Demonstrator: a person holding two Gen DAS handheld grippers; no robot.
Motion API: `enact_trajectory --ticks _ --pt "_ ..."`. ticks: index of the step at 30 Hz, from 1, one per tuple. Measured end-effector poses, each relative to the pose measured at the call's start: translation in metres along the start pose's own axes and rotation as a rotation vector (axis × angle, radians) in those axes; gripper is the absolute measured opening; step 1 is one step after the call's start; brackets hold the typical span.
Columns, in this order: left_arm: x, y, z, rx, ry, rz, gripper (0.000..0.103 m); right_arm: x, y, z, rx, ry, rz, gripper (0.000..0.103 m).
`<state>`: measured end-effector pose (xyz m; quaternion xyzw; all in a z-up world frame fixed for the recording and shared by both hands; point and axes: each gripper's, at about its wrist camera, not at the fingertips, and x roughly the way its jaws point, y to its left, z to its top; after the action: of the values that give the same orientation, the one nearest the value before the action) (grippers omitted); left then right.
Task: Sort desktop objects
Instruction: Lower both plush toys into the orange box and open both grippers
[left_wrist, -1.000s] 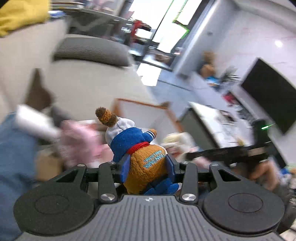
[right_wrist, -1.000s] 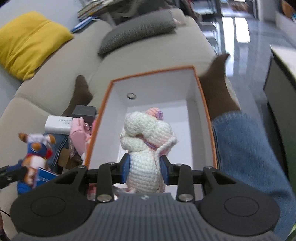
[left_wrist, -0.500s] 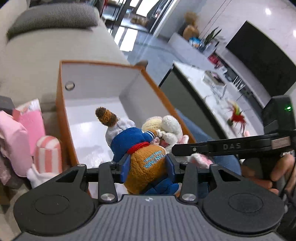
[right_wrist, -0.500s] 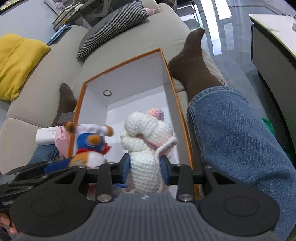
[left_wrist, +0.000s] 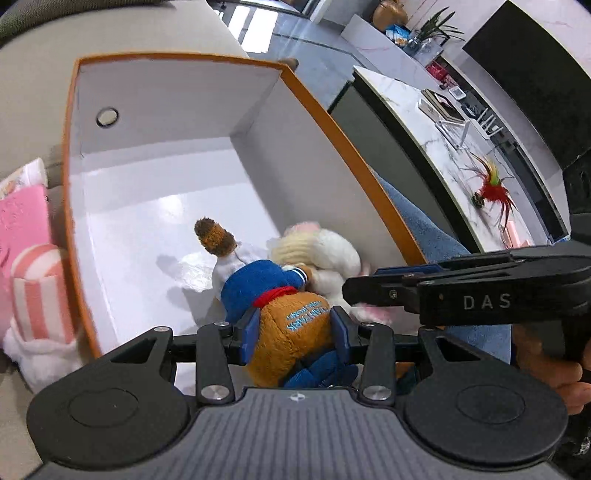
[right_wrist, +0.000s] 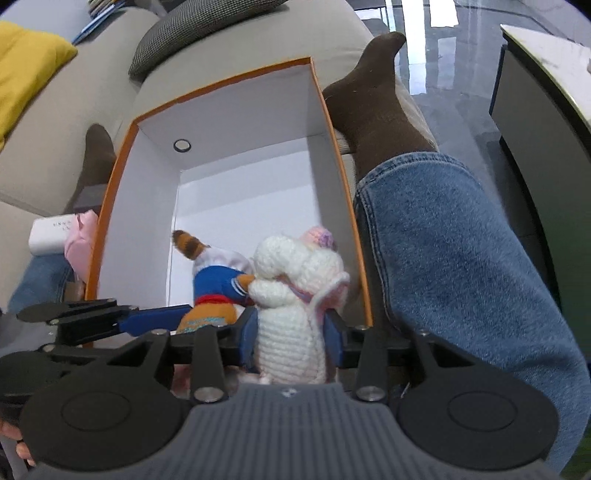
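The left gripper (left_wrist: 293, 334) clamps a brown plush (left_wrist: 291, 332) in a blue jacket with a red scarf and white cap. Beside it the right gripper (right_wrist: 291, 336) is opening around a white crocheted doll (right_wrist: 295, 295) with a pink bobble. Both toys hang touching over the near end of the orange-rimmed white box (right_wrist: 332, 122), which lies on the sofa (right_wrist: 66, 110) between jeaned legs (right_wrist: 461, 240).

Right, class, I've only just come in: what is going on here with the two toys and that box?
A person holds a gripper in each hand over an orange-edged box. The left gripper is clamped on a brown plush in a blue jacket. The right gripper has a white crocheted doll between its jaws, which are just opening. Both toys are down inside the box, side by side and touching.
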<state>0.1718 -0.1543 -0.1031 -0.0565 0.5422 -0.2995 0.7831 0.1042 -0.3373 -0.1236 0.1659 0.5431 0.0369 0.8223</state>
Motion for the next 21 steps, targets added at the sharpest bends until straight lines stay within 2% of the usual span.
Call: enact_trajectory --ticks 7,15,17,21 --pt "0.006 0.000 0.000 0.021 0.023 -0.010 0.049 -0.007 0.007 0.001 -0.068 -0.010 -0.040 0.043" --pt "0.016 -0.005 -0.004 0.074 0.069 0.062 0.053 -0.008 0.011 -0.001 -0.127 0.005 -0.061 0.039" --pt "0.016 -0.008 -0.006 0.105 0.075 0.076 0.053 -0.006 0.010 -0.001 -0.133 0.011 -0.067 0.035" --pt "0.006 -0.014 -0.008 0.150 0.053 0.103 0.054 -0.007 0.008 0.001 -0.151 0.011 -0.066 0.032"
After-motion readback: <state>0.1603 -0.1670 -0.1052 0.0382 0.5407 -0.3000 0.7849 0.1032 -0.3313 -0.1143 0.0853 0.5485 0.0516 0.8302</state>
